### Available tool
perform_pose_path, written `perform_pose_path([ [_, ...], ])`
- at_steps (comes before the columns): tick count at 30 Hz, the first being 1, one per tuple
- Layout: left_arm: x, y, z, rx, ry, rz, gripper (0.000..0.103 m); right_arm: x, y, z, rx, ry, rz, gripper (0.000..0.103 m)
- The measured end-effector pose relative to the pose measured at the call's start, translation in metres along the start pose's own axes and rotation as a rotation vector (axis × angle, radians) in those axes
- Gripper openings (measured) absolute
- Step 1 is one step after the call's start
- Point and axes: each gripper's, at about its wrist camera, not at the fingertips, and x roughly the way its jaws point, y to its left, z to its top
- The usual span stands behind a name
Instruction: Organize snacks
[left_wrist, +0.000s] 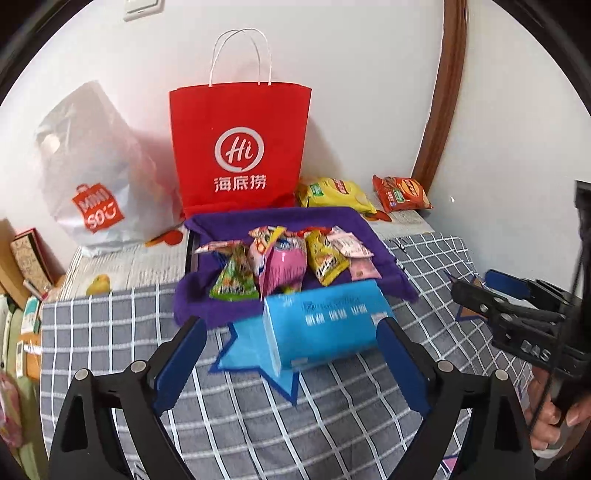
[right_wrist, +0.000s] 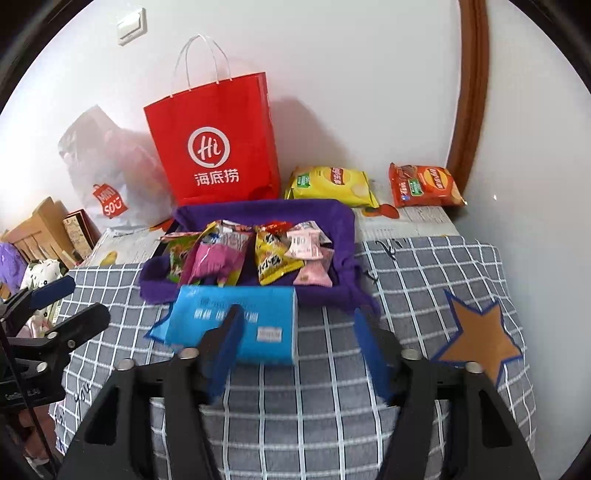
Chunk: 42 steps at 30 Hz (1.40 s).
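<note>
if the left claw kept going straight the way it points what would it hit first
Most likely the blue tissue pack, which sits right ahead between the open left claw fingers; depth is unclear.

The print on the blue packet (left_wrist: 325, 325) is smeared past reading, its near edge hidden behind the right gripper (right_wrist: 299, 347) finger, and the white plastic bag (left_wrist: 92, 173) (contents only vague shapes) stays unreadable.
</note>
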Motion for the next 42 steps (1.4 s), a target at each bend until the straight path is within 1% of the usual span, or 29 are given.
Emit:
perform_pose_path([
  [2,-0.007,-0.001,-0.008,-0.007,-0.004,0.004,0.094,-0.012,0.001,-0.008,0.004,-0.023,0.001,0.074],
  [4,-0.015,-0.002,-0.015,-0.015,-0.010,0.004,0.094,-0.022,0.001,-0.014,0.006,-0.026,-0.009,0.080],
  [8,-0.033,-0.007,-0.026,-0.021,-0.030,0.003,0.095,-0.042,-0.004,-0.024,0.052,-0.018,0.014,0.080],
  [11,-0.048,-0.013,-0.032,-0.009,-0.062,0.009,0.097,-0.061,-0.003,-0.033,0.054,-0.054,0.010,0.080],
  [12,-0.053,-0.015,-0.034,-0.006,-0.072,0.011,0.097,-0.064,-0.002,-0.035,0.050,-0.059,0.002,0.081],
  [15,-0.065,-0.020,-0.038,-0.003,-0.089,0.006,0.100,-0.075,-0.001,-0.044,0.050,-0.082,-0.019,0.091],
  [17,-0.070,-0.022,-0.040,-0.001,-0.096,0.012,0.102,-0.081,-0.001,-0.050,0.055,-0.097,-0.028,0.091],
  [22,-0.076,-0.026,-0.042,0.009,-0.099,0.022,0.102,-0.087,-0.005,-0.055,0.067,-0.101,-0.049,0.096],
  [25,-0.077,-0.026,-0.042,0.005,-0.103,0.021,0.102,-0.088,-0.006,-0.055,0.077,-0.099,-0.061,0.097],
  [42,-0.081,-0.022,-0.043,-0.009,-0.111,0.032,0.102,-0.084,0.000,-0.061,0.073,-0.093,-0.060,0.097],
])
